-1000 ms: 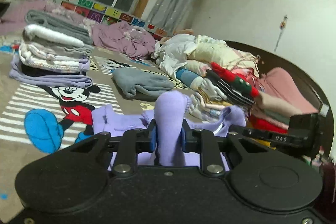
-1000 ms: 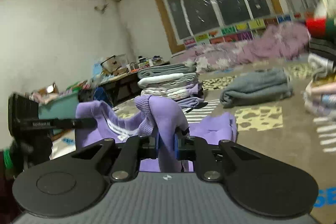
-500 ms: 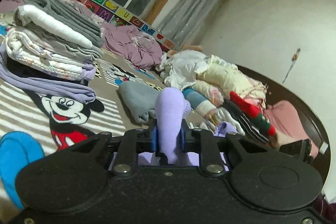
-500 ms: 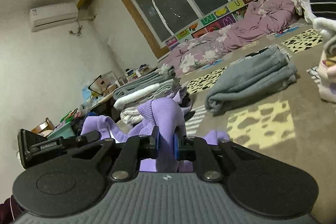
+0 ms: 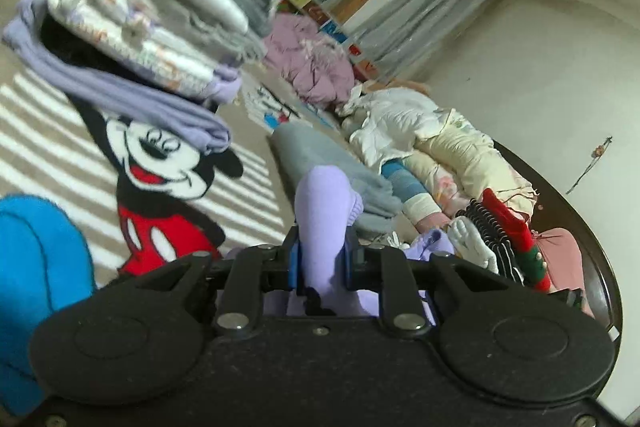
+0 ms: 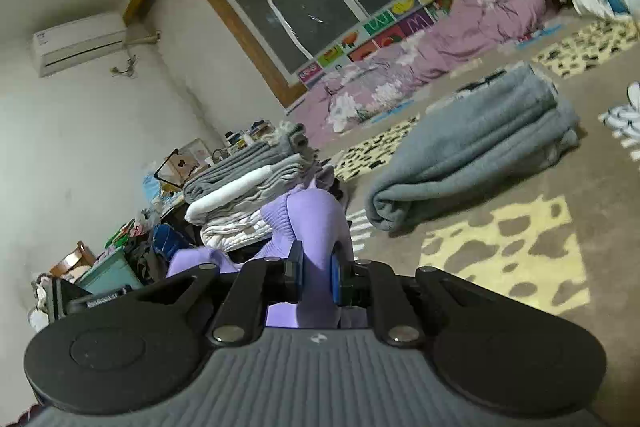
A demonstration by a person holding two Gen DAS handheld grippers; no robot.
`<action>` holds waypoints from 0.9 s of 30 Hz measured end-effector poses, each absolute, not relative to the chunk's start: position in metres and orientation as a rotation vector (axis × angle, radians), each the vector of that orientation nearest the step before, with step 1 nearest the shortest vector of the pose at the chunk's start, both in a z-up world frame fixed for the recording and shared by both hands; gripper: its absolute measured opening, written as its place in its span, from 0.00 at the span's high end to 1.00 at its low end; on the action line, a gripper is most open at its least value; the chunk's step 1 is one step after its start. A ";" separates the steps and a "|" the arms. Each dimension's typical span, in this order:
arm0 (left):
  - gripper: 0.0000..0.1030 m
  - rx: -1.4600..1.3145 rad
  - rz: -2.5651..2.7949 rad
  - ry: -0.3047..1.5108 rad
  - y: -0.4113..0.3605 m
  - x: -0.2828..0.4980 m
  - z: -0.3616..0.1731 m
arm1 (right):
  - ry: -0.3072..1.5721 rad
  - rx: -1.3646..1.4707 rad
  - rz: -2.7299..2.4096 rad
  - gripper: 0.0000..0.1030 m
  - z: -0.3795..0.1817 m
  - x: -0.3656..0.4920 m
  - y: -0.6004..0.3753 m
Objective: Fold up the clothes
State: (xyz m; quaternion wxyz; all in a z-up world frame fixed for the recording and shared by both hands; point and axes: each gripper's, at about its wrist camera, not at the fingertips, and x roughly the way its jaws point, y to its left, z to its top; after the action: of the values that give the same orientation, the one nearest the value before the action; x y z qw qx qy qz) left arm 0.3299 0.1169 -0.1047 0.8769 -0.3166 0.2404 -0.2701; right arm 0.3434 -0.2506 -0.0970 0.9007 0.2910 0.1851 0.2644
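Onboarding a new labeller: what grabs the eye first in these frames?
The lilac garment, bunched and pinched in both the left gripper and the right gripper, fills the centre foreground. Next, the cartoon-mouse blanket under the leaning stack of folded clothes, upper left in the left view.

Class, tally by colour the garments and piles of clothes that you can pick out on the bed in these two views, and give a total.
Purple sweatshirt held by both grippers: 1
Grey folded fleece garment lying alone: 1
Mixed-colour stack of folded clothes: 1
Mixed-colour heap of unfolded clothes: 1
Total: 4
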 end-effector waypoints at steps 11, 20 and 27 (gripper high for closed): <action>0.65 -0.860 -0.521 0.675 0.128 0.355 -0.139 | 0.582 0.915 0.517 0.85 -0.145 0.369 -0.274; 0.59 -0.666 -0.466 0.525 0.136 0.326 -0.094 | 0.562 0.815 0.468 0.64 -0.123 0.361 -0.275; 0.61 -0.698 -0.487 0.589 0.127 0.350 -0.116 | 0.478 0.567 0.458 0.63 -0.099 0.369 -0.258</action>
State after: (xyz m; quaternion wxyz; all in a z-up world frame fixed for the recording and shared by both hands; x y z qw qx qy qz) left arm 0.3505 0.1270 -0.1163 0.8691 -0.3335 0.2814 -0.2329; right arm 0.3689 -0.2585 -0.0993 0.9065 0.2747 0.2317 0.2217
